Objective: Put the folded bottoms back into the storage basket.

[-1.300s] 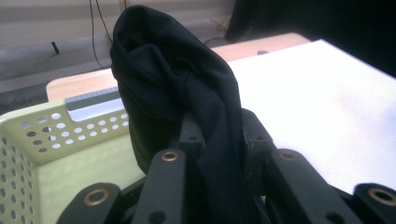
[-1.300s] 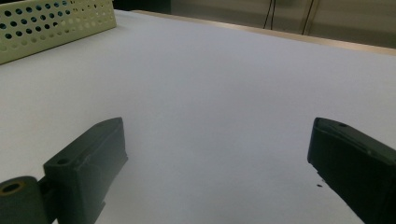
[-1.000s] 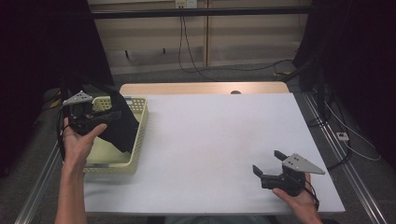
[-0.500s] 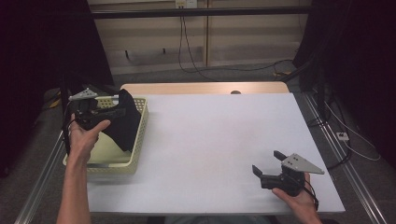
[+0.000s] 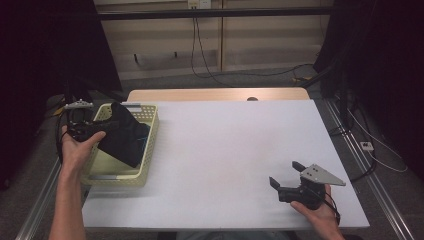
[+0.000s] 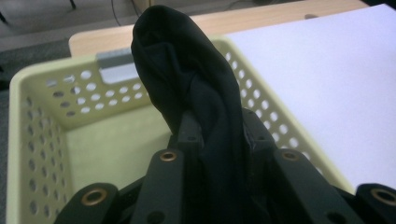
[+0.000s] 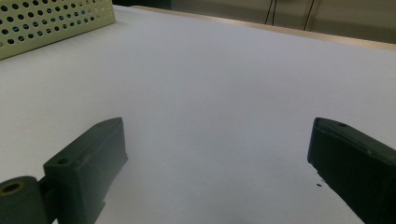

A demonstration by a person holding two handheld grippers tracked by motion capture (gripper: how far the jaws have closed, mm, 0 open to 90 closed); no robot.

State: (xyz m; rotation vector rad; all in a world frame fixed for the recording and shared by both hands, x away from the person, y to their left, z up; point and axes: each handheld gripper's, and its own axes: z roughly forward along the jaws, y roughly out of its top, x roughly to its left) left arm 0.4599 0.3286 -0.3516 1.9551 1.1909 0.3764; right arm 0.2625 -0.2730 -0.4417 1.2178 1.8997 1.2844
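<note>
Shifted outward and lower since the earlier frame: left gripper (image 5: 82,131), now at the outer rim of the yellow basket (image 5: 150,131), black cloth (image 5: 122,137) trailing from its tips down into the basket. Same high view: right gripper (image 5: 290,181) unmoved on the white table (image 5: 225,150), far across from the cloth, jaws spread, holding nothing. Left gripper view: jaws nearly shut, pinching the black cloth (image 6: 196,93), which bunches up just ahead of the tips, above the basket floor (image 6: 116,154). Right gripper view: jaws wide apart over bare table, basket wall (image 7: 51,23) far ahead. Best kept pinched firmly and lifted straight up, clearing the rim before swinging tableward.
</note>
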